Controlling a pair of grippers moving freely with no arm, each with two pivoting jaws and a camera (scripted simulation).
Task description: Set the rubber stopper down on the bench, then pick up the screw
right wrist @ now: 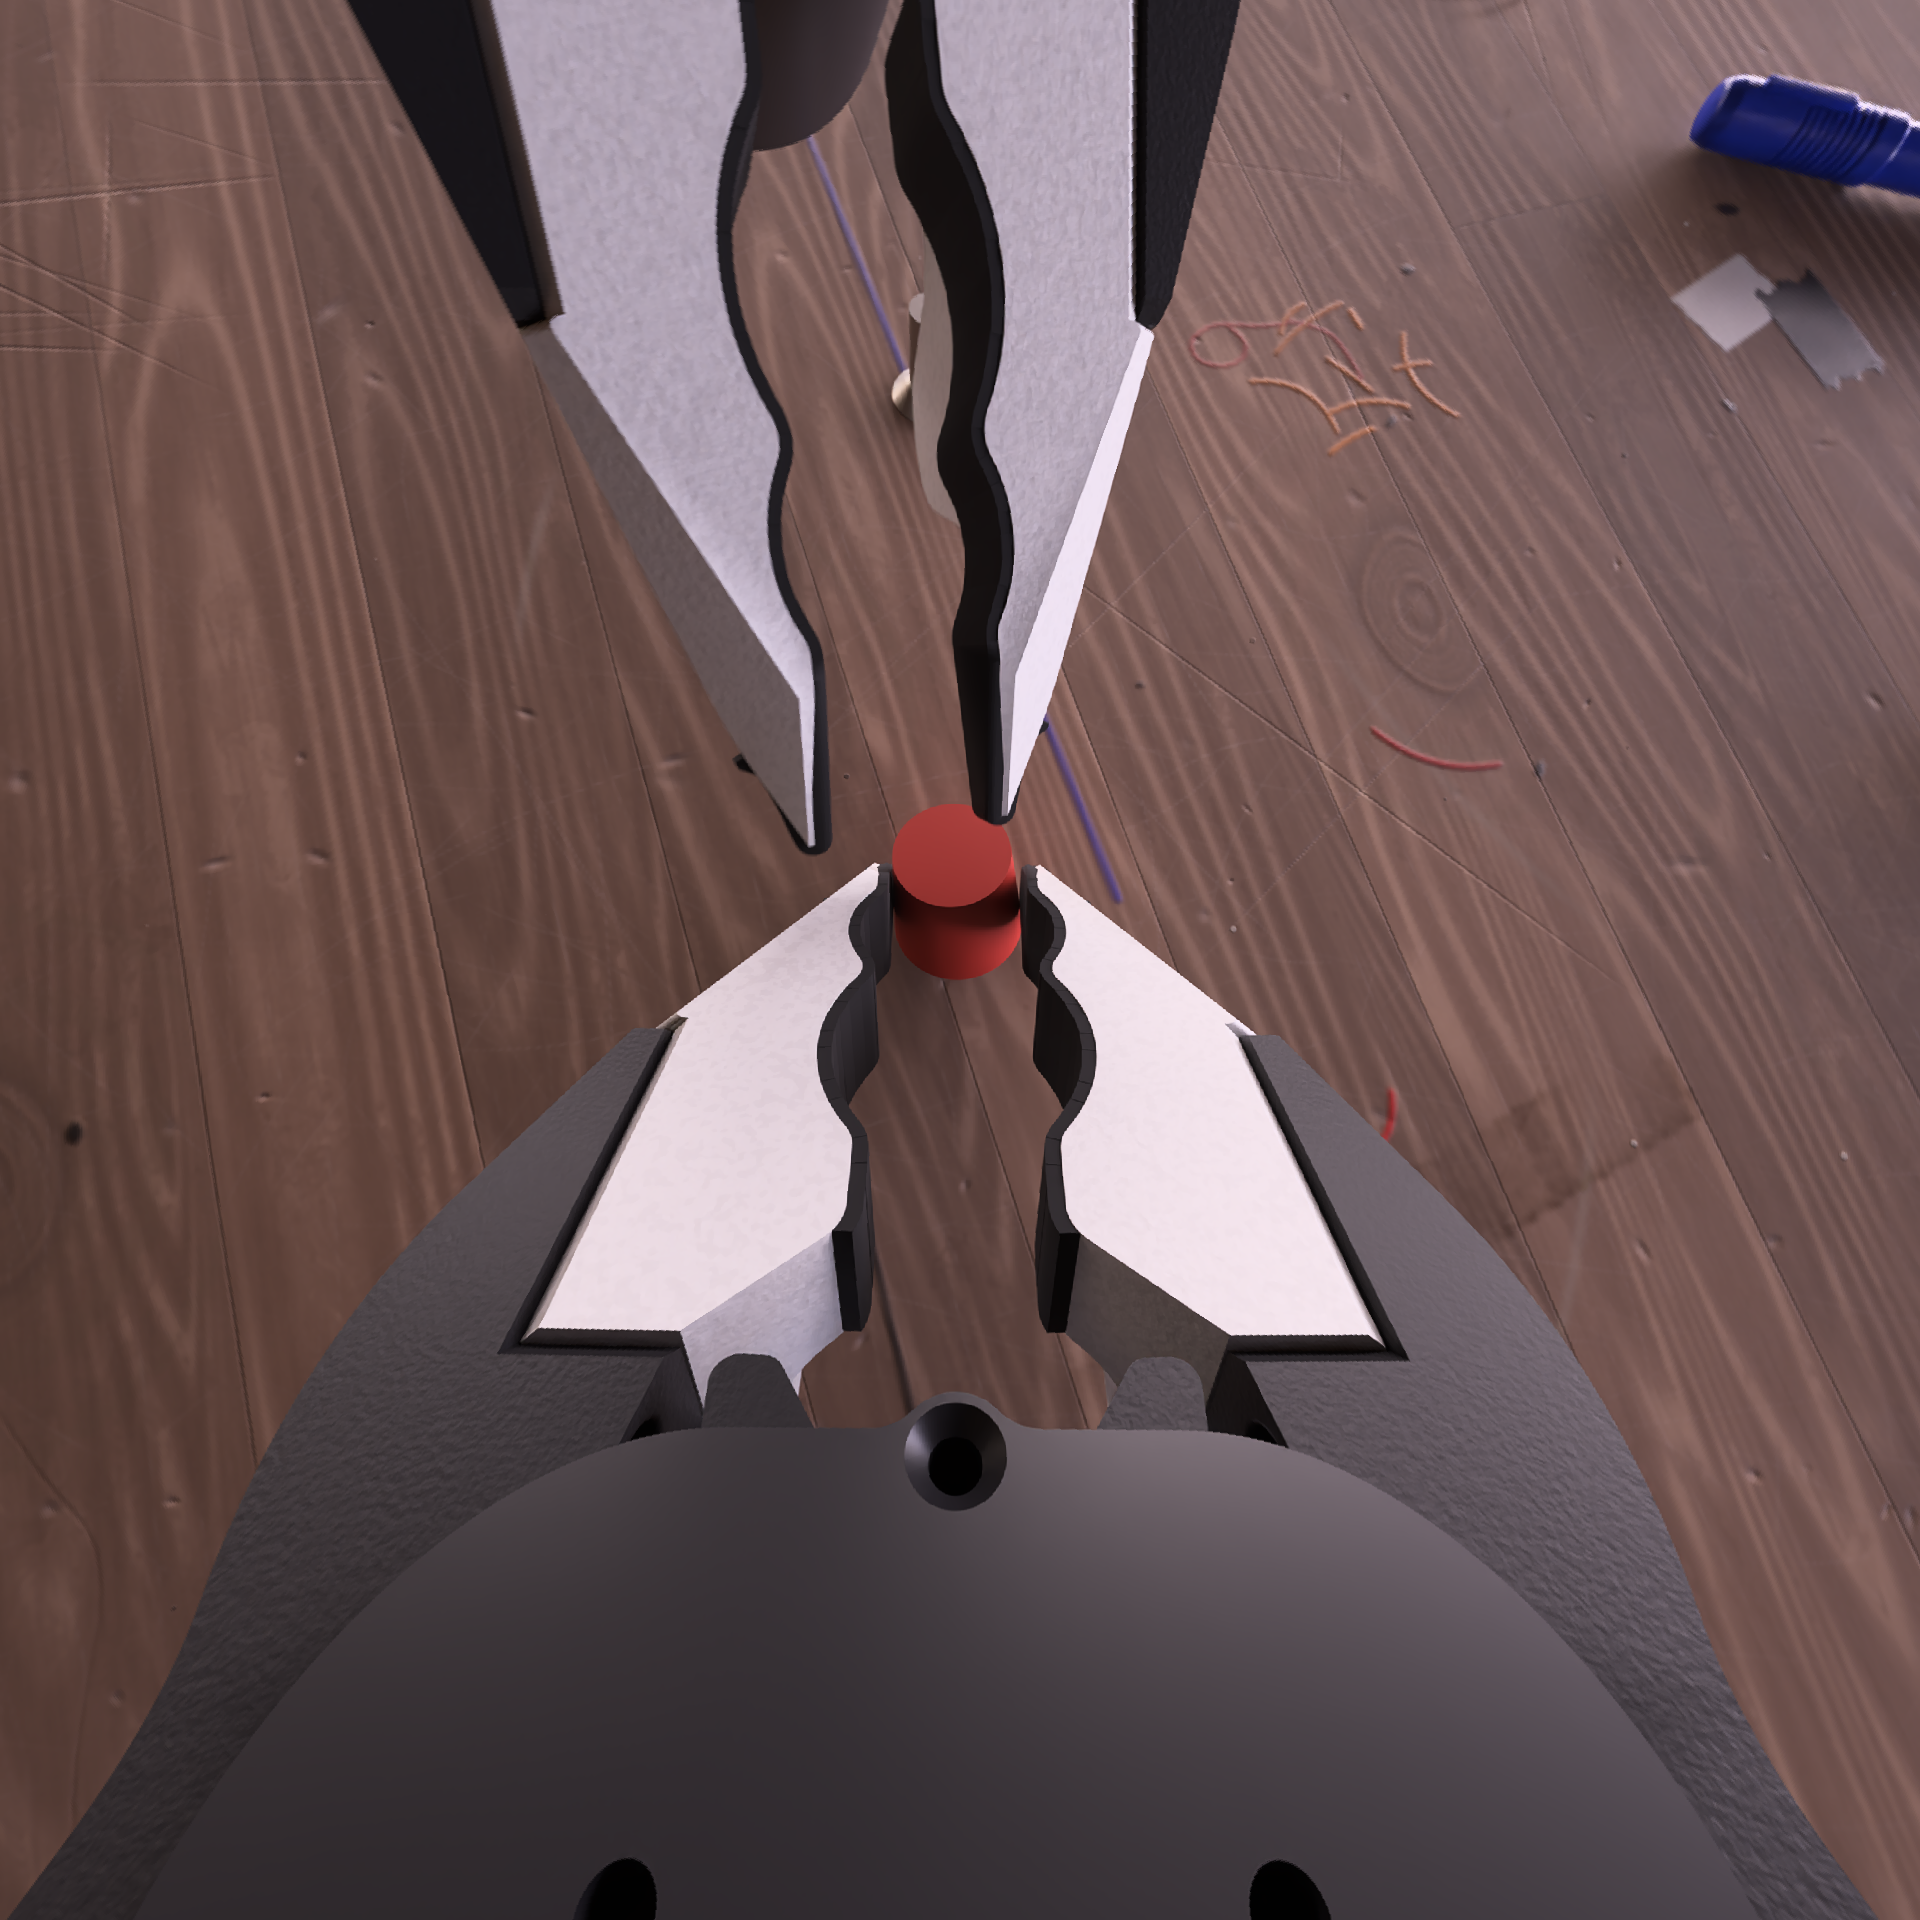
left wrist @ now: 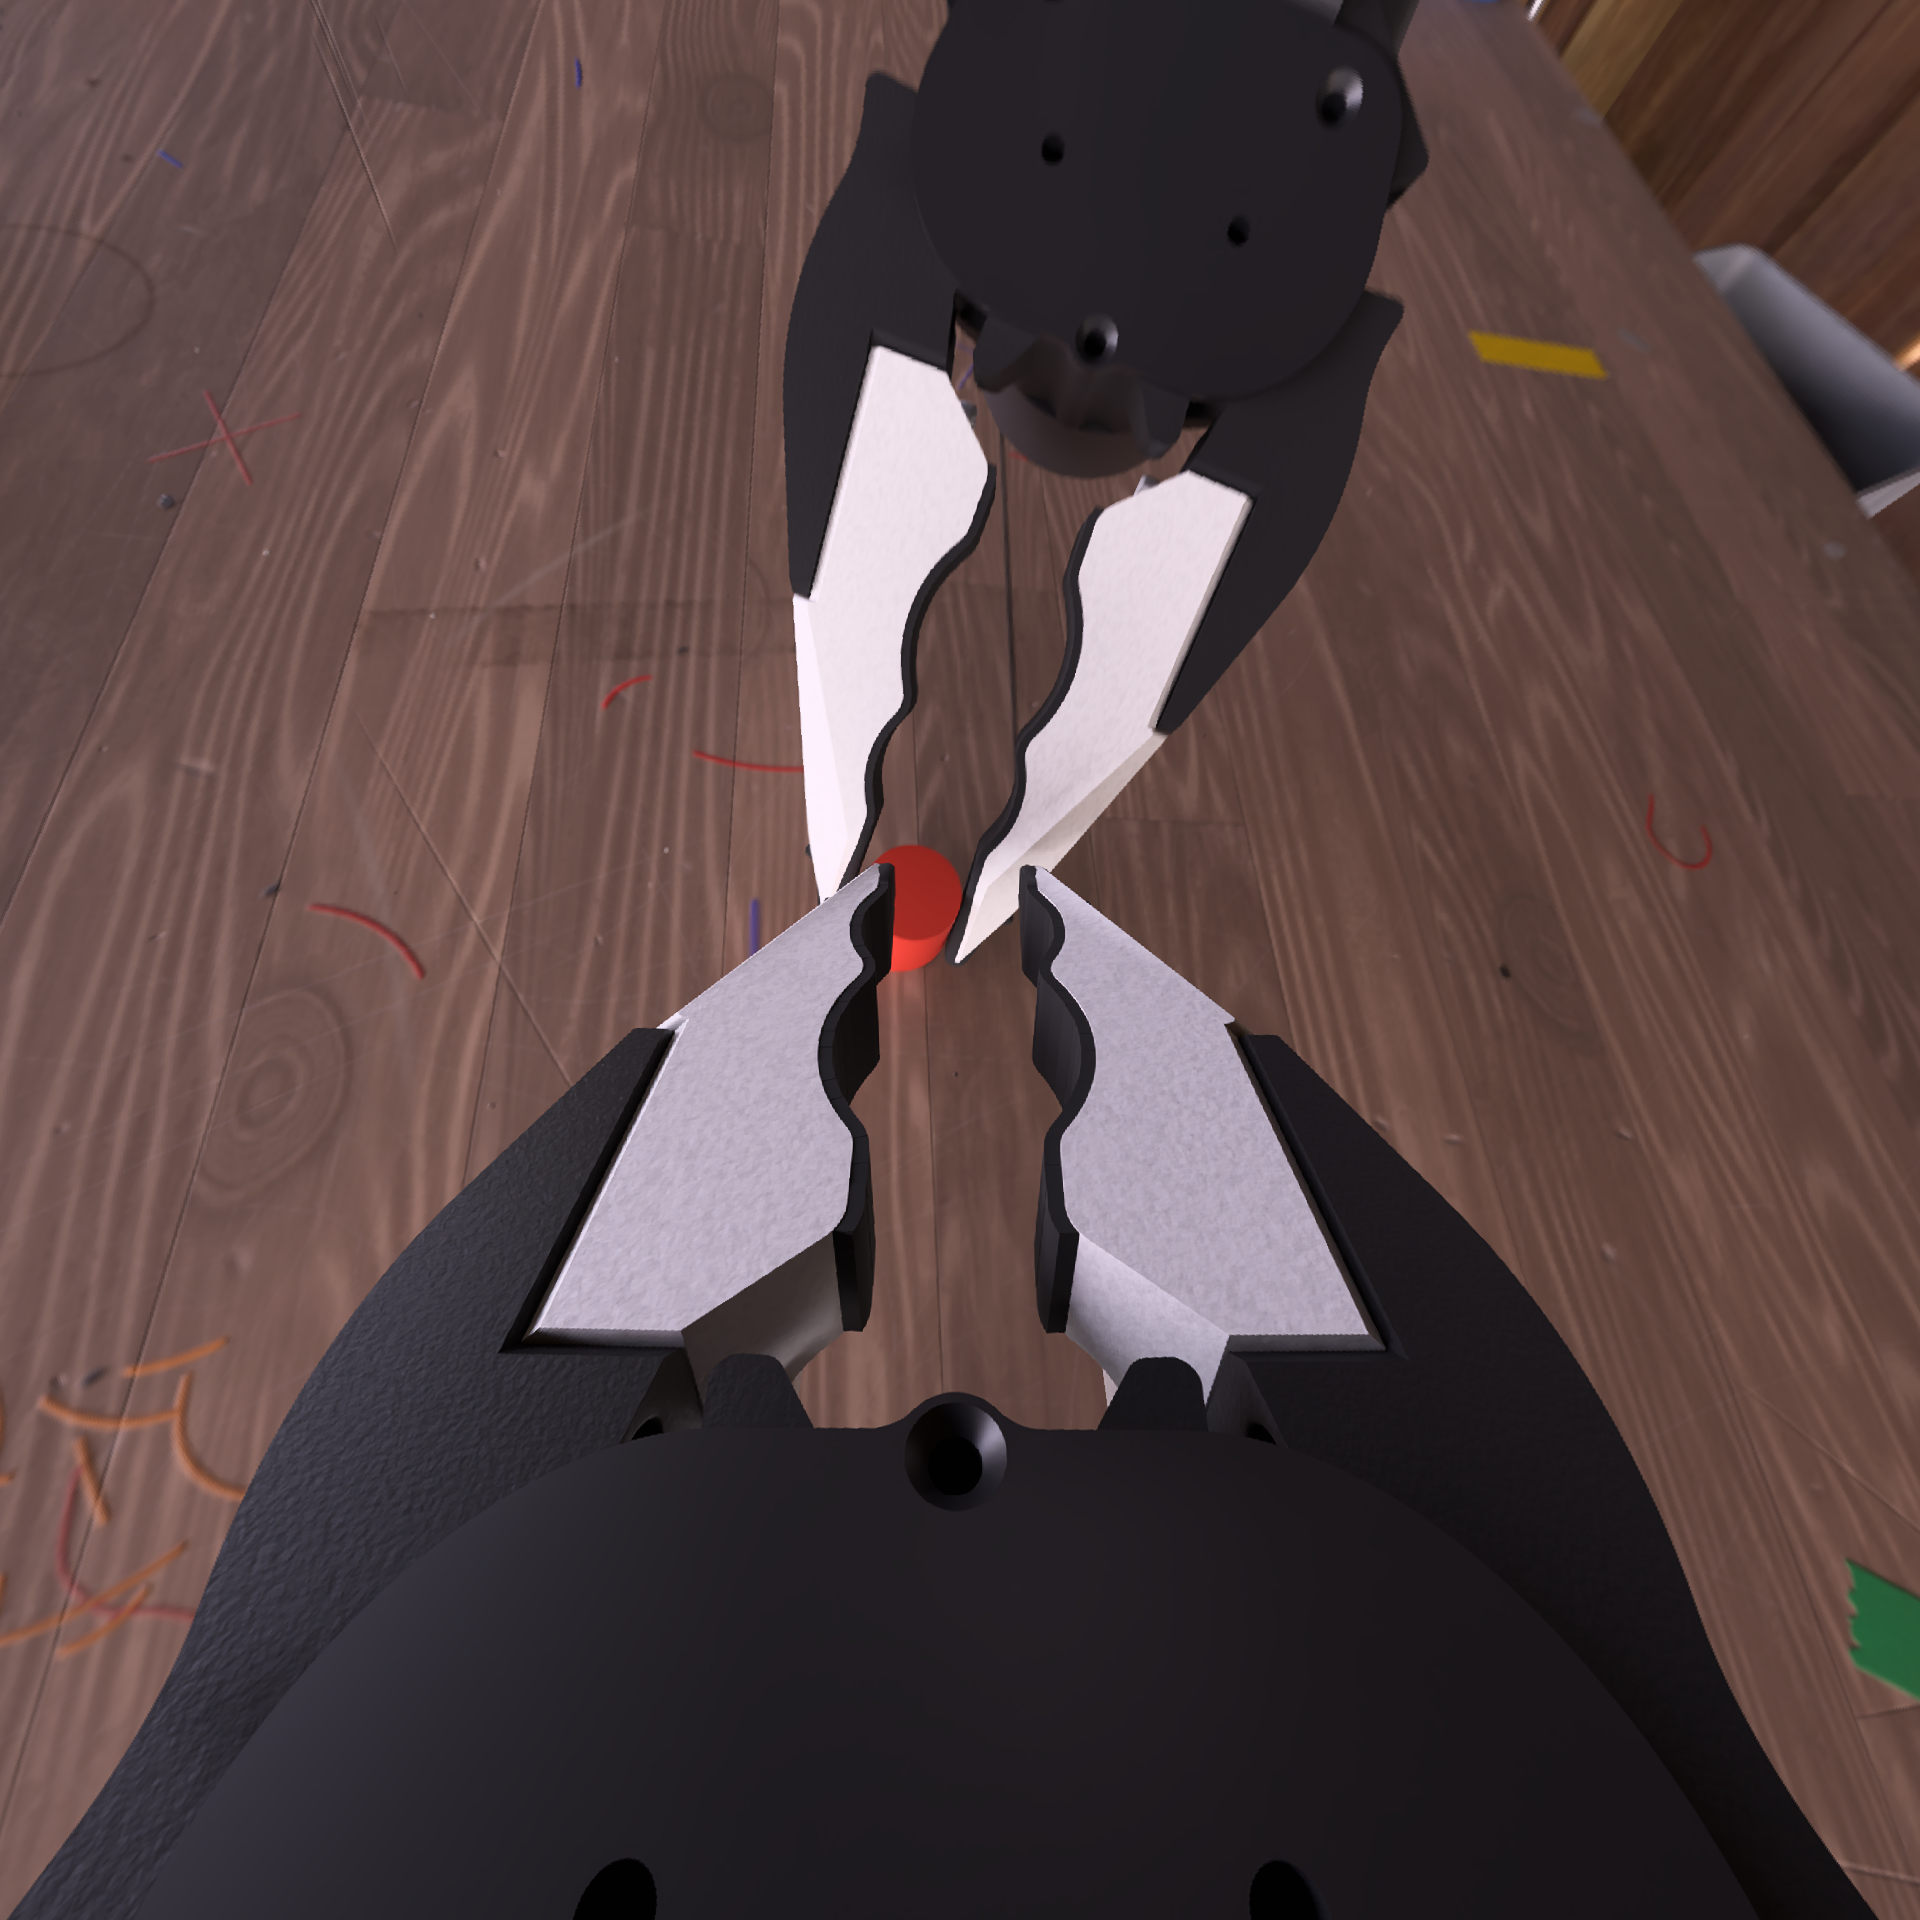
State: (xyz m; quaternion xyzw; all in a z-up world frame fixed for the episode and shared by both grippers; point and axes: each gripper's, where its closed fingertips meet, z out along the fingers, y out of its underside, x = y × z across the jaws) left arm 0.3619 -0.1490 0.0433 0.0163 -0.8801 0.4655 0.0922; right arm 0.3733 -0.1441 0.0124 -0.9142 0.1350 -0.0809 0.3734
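Observation:
The red rubber stopper (right wrist: 954,883) is a short cylinder held between my right gripper's (right wrist: 956,902) fingertips, low over or on the wooden bench (right wrist: 312,831); I cannot tell if it touches. My left gripper (left wrist: 956,894) faces the right one tip to tip, open and empty. The stopper (left wrist: 920,914) lies just beyond its tips, partly hidden by its left finger. In the right wrist view the left gripper (right wrist: 902,831) comes in from the top, one tip beside the stopper's far edge. A pale screw (right wrist: 928,416) with a brass-coloured end lies on the bench behind the left gripper, partly hidden by its finger.
A blue marker (right wrist: 1808,135) and grey tape scraps (right wrist: 1777,317) lie at the far right in the right wrist view. In the left wrist view a yellow tape strip (left wrist: 1538,353), a grey box (left wrist: 1829,364) and green tape (left wrist: 1886,1652) lie to the right. Scribbles mark the boards.

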